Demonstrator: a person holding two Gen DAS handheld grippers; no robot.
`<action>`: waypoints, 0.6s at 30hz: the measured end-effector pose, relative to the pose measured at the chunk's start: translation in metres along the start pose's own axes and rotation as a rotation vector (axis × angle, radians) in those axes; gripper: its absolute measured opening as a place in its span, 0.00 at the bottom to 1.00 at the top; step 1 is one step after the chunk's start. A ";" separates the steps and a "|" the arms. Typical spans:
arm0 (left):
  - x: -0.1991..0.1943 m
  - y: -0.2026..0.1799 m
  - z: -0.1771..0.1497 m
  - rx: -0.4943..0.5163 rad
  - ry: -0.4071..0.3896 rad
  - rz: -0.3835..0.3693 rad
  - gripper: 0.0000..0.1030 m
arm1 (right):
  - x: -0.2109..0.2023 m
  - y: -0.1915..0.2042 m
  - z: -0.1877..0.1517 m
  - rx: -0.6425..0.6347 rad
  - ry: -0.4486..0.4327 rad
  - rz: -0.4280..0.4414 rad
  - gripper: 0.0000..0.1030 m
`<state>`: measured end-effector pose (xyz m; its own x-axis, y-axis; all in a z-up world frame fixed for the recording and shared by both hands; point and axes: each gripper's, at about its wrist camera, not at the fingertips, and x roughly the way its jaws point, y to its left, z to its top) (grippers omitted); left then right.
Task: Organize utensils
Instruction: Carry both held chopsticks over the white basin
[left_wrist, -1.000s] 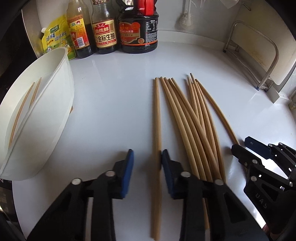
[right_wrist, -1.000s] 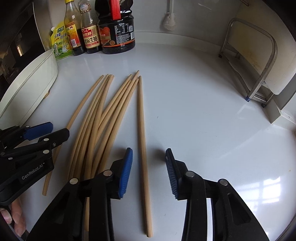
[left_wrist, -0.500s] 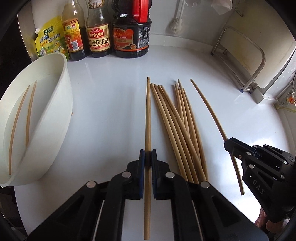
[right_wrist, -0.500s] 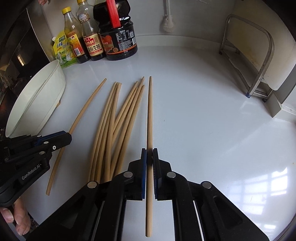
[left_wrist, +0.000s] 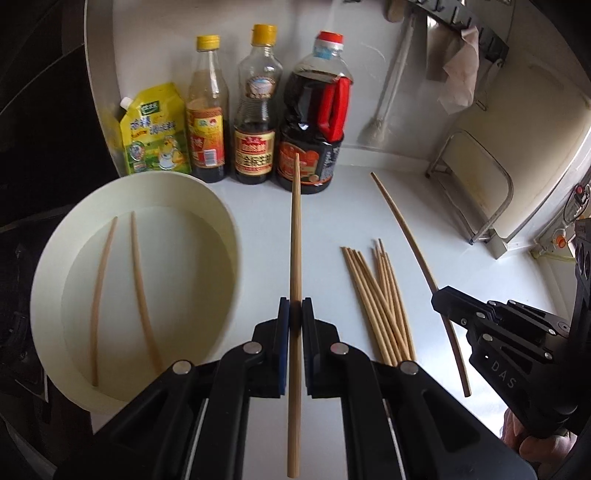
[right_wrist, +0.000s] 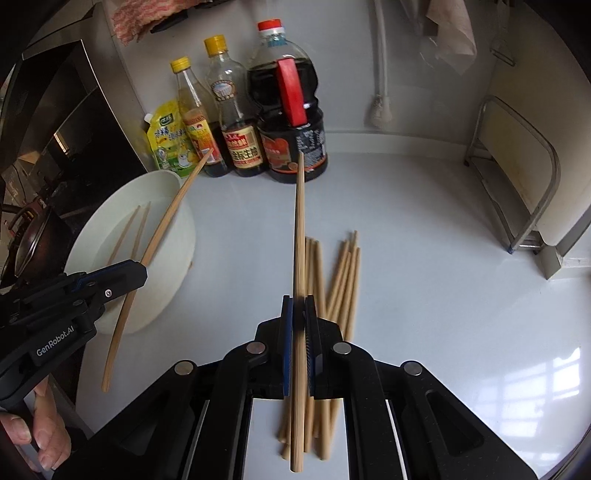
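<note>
My left gripper (left_wrist: 294, 317) is shut on one wooden chopstick (left_wrist: 295, 236), held off the white counter and pointing toward the bottles. To its left sits a white bowl (left_wrist: 229, 225) with two chopsticks (left_wrist: 142, 288) lying inside. My right gripper (right_wrist: 298, 317) is shut on another chopstick (right_wrist: 300, 229), also lifted. A pile of several chopsticks (left_wrist: 380, 302) (right_wrist: 345, 280) lies on the counter between the two grippers. In the right wrist view the left gripper (right_wrist: 142, 268) hangs in front of the bowl (right_wrist: 181, 251) with its chopstick (right_wrist: 170, 214) slanting across it. The right gripper (left_wrist: 439, 298) shows at the right edge of the left wrist view.
A yellow sauce pouch (left_wrist: 155, 136) and three sauce bottles (left_wrist: 255, 122) stand along the back wall. A metal rack (left_wrist: 476, 192) stands at the back right. A brush (left_wrist: 380, 122) hangs on the wall. A dark stove (right_wrist: 55, 147) borders the counter on the left.
Both grippers shut, each on a single chopstick, and rose from the counter with it. The pile stayed on the counter, and the bowl now sits closer under the left gripper.
</note>
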<state>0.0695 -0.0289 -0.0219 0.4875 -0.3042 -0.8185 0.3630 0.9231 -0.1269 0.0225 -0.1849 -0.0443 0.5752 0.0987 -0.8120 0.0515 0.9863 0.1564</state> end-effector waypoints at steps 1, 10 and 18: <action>-0.002 0.011 0.002 -0.008 -0.006 0.009 0.07 | 0.004 0.010 0.006 -0.008 -0.003 0.008 0.06; -0.008 0.112 0.010 -0.074 -0.016 0.104 0.07 | 0.055 0.111 0.045 -0.088 0.009 0.116 0.06; 0.013 0.180 0.009 -0.131 0.022 0.158 0.07 | 0.107 0.179 0.060 -0.136 0.068 0.172 0.06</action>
<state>0.1484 0.1311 -0.0509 0.5124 -0.1497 -0.8456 0.1762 0.9821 -0.0671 0.1424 -0.0061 -0.0689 0.5094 0.2716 -0.8166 -0.1557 0.9623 0.2229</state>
